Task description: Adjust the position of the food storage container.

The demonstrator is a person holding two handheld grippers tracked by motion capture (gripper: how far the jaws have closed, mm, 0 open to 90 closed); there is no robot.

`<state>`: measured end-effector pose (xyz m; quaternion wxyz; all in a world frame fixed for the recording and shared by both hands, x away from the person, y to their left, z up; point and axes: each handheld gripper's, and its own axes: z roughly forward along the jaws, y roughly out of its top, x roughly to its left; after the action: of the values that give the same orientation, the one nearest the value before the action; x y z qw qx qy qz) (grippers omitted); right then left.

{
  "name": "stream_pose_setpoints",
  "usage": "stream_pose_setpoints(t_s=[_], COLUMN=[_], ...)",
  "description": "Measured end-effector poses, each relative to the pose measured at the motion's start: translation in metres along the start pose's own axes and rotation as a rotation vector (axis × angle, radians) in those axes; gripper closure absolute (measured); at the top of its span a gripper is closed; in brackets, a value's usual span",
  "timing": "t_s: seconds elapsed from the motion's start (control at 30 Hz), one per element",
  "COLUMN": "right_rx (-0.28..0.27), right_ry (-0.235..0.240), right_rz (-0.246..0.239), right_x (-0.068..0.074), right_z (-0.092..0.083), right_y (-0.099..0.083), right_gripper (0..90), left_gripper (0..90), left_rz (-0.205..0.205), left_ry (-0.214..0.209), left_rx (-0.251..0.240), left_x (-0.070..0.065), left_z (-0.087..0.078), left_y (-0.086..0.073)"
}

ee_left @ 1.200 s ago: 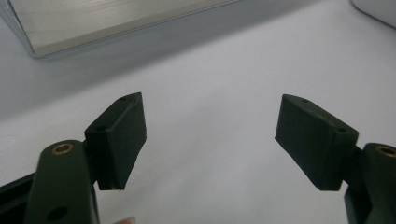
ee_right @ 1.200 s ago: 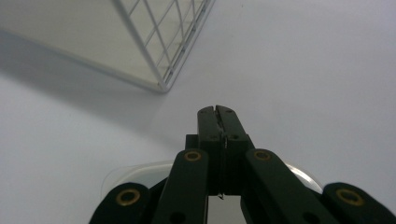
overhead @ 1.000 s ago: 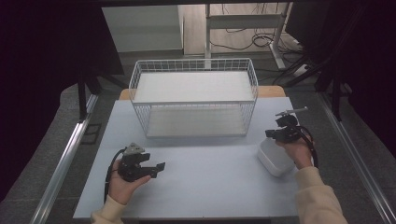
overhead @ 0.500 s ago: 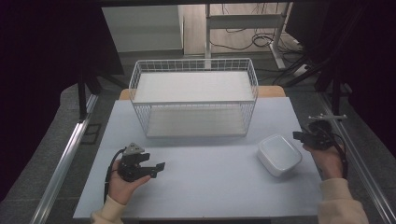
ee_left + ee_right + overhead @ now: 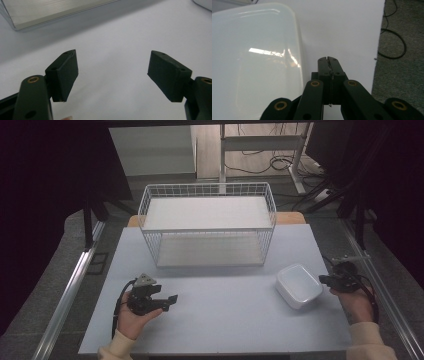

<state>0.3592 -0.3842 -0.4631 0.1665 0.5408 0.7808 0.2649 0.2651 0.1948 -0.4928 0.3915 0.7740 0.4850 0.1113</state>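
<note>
since a second ago your right gripper has swung out from over the white container to the right edge of the table, and the container now sits bare on the table's right side, in front of the wire basket and to its right. your left gripper hasn't budged — it rests low on the left, well apart from everything.

right jaws are pressed flat together with nothing between them; in the right gripper view they point past the container, just beside its rounded rim, touching it or not i can't say. left jaws stand wide open over bare table in the left gripper view, holding nothing.

so the container looks like the thing in play, and my read is that you're lining up to push or re-grab it.

watch out here. closed jaws can't take hold — if you drive in like this you'll only shove the container, and that smooth glossy wall will likely skate across the table. your right hand is also near the table's edge, so a nudge from the wrong side could send the container toward it. and the cable behind that gripper could snag as you turn.
</note>
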Motion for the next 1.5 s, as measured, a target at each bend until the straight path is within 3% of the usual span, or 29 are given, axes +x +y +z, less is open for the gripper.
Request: stream_pose_setpoints(t_s=[0.37, 0.87, 1.5], right_rx=[0.016, 0.035, 0.024], right_ry=[0.029, 0.125, 0.236], right_rz=[-0.042, -0.142, -0.231], right_x=[0.023, 0.080, 0.136], right_z=[0.000, 0.012, 0.026], right_y=[-0.002, 0.004, 0.009], right_gripper=[89.3, 89.3, 89.3], left_gripper=[23.8, 23.8, 23.8], left_rz=[-0.002, -0.005, -0.007], left_ry=[0.000, 0.001, -0.001], left_rx=[0.002, -0.005, -0.009], left_x=[-0.001, 0.001, 0.002], left_z=[0.000, -0.001, -0.002], left_y=[0.000, 0.000, 0.000])
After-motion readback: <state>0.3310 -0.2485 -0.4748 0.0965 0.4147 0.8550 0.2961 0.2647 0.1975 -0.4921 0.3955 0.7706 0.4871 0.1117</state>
